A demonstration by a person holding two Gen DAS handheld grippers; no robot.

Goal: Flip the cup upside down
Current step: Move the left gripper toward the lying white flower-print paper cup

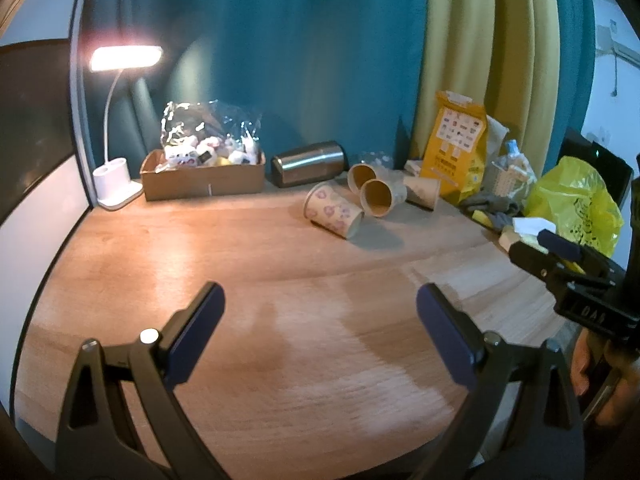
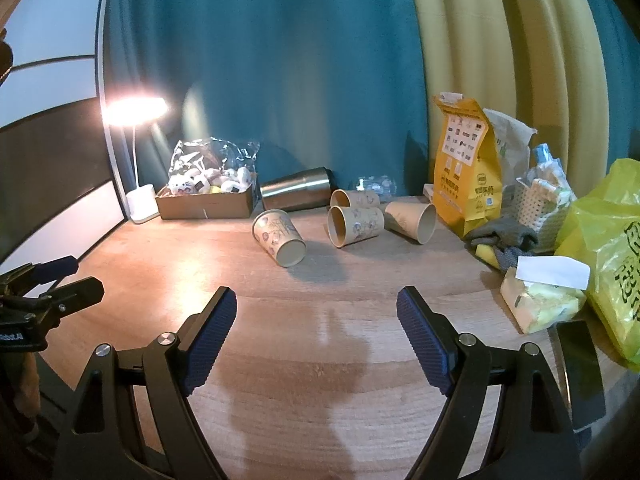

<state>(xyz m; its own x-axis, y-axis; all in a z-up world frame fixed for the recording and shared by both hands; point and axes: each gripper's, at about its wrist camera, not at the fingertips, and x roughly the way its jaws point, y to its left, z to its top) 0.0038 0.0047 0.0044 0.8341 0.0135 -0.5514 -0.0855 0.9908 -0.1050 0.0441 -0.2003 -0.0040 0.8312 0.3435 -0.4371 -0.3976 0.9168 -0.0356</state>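
Both the left gripper point(image 1: 320, 308) and the right gripper point(image 2: 316, 312) hover with jaws spread wide and nothing between them, above bare wooden tabletop point(image 2: 280, 380). Well beyond them four paper cups lie on their sides; the nearest paper cup point(image 2: 279, 237) sits apart, left of the other three, with a toppled steel tumbler point(image 2: 296, 193) behind by the teal curtain point(image 2: 280, 80).

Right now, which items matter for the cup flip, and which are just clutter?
Job items:
- four paper cups lying on their sides; nearest one, the others behind it
- left gripper, open, empty
- right gripper, open, empty

Clutter:
- steel tumbler, on its side
- cardboard box
- desk lamp
- orange bag
- yellow plastic bag
- tissue pack
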